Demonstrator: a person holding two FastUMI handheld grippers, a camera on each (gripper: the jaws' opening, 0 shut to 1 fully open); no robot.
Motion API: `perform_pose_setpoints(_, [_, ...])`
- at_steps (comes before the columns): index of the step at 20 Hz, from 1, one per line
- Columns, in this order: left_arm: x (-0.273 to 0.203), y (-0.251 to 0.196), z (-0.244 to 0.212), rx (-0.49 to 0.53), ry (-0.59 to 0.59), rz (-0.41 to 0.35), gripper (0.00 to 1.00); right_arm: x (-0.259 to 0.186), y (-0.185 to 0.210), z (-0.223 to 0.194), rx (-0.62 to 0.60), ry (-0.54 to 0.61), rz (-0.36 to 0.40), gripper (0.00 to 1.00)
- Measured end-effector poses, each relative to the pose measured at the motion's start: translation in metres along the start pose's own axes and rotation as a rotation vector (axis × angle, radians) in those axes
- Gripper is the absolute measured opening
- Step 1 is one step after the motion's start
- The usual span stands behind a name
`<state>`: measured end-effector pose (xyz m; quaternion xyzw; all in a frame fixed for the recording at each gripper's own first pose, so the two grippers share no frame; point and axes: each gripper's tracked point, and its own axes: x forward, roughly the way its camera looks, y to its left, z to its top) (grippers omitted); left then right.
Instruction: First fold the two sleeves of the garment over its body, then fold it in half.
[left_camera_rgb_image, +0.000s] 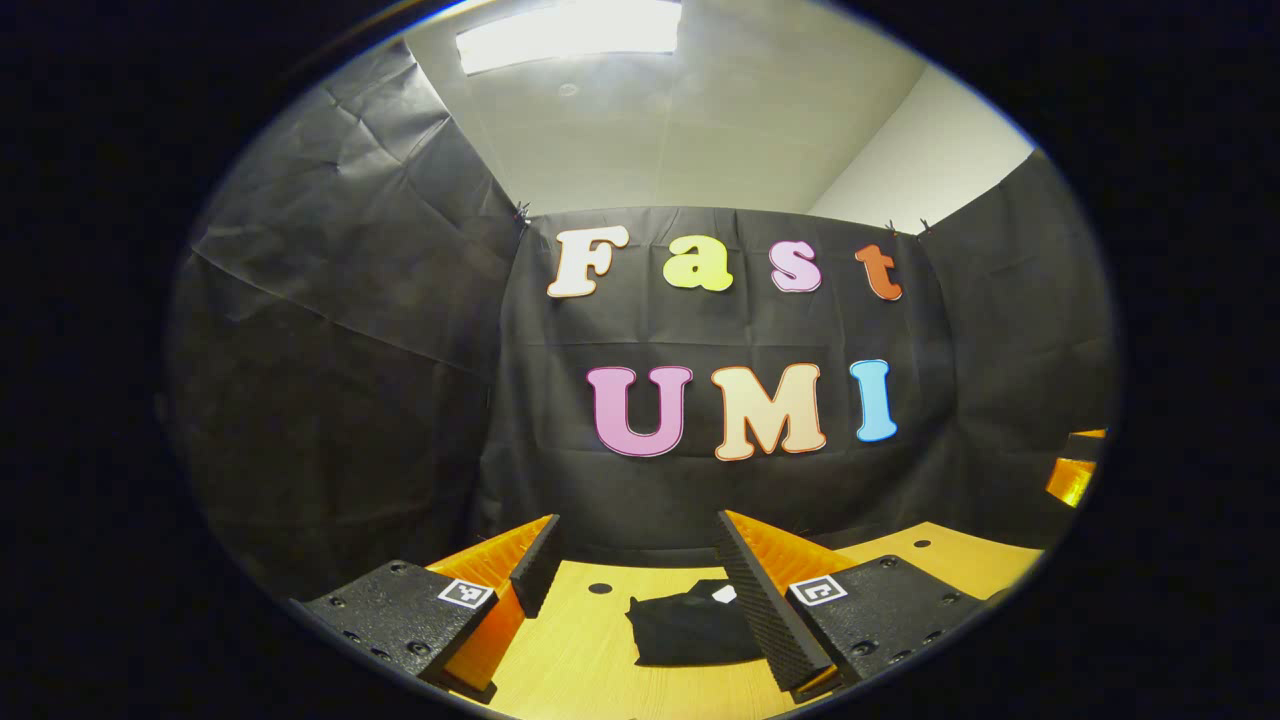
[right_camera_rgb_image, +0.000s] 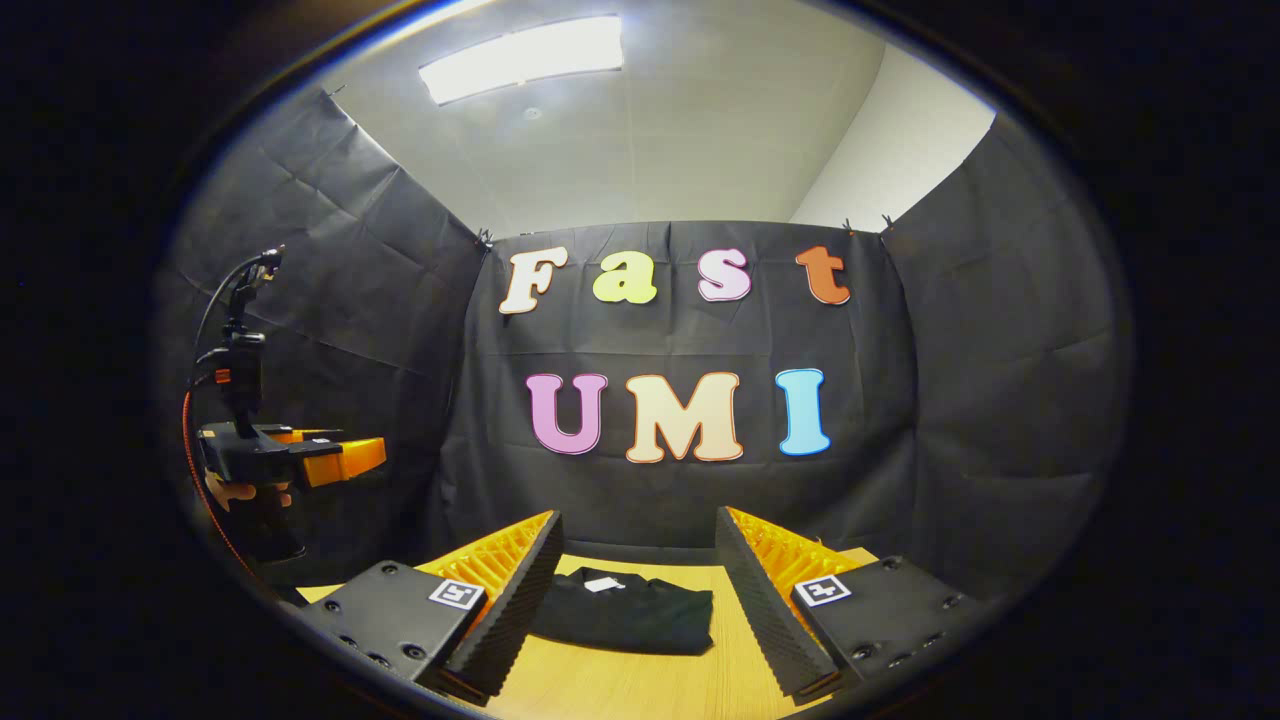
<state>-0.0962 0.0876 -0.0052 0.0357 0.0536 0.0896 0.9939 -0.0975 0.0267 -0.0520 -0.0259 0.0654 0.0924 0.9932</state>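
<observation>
one folded black garment (right_camera_rgb_image: 625, 612), one wooden table (right_camera_rgb_image: 640, 685), two hand-held grippers, one ceiling light (right_camera_rgb_image: 522, 58)

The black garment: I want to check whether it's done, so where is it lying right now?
The black garment lies folded on the wooden table near the booth's back wall, ahead of both open grippers; in the left gripper view it sits toward that gripper's right-hand finger.

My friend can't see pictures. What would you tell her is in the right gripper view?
A black garment, folded into a compact bundle, lies on a wooden table between the open fingers of the right gripper, which hangs above it without touching. Farther left, the left gripper is held up in front of the black cloth wall.
</observation>
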Motion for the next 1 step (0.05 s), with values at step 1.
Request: perform_pose_setpoints(1, [0.0001, -0.0027, 0.0030, 0.000, -0.007, -0.002, 0.92, -0.0012, -0.0029, 0.0001, 0.001, -0.001, -0.003, 0.96])
